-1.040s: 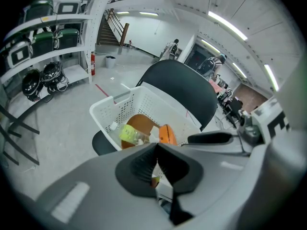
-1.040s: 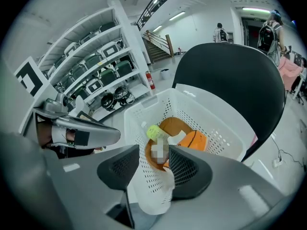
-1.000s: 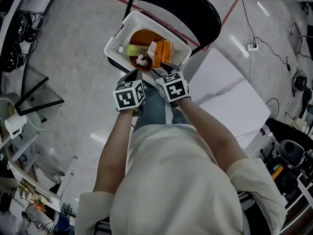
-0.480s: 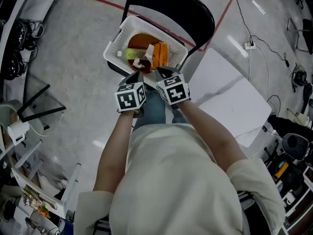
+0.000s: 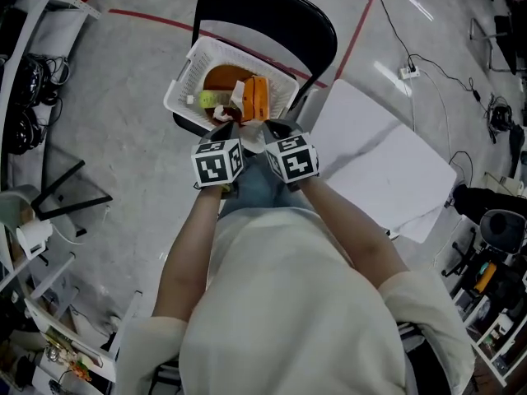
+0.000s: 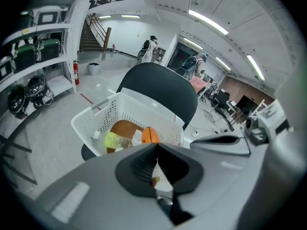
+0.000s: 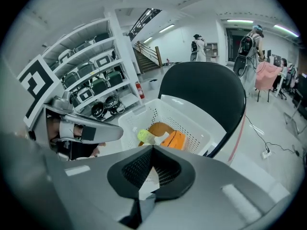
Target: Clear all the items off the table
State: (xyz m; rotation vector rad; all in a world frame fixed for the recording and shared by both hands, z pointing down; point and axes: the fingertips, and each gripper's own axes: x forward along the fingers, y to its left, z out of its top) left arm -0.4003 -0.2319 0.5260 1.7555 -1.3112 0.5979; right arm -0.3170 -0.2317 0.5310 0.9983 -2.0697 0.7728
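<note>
Left gripper (image 5: 228, 130): clenched empty, tilted down at the near rim of the white basket (image 5: 183, 79).
Right gripper (image 5: 276, 128): we find it likewise.

The chair back (image 5: 272, 11) rises behind the basket (image 5: 183, 89); floor (image 5: 123, 146) leftward lies open.

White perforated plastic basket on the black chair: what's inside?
An orange carton, a brown round object, a yellow-green item and white scraps lie in the white perforated basket. Anything beneath them is covered.
</note>
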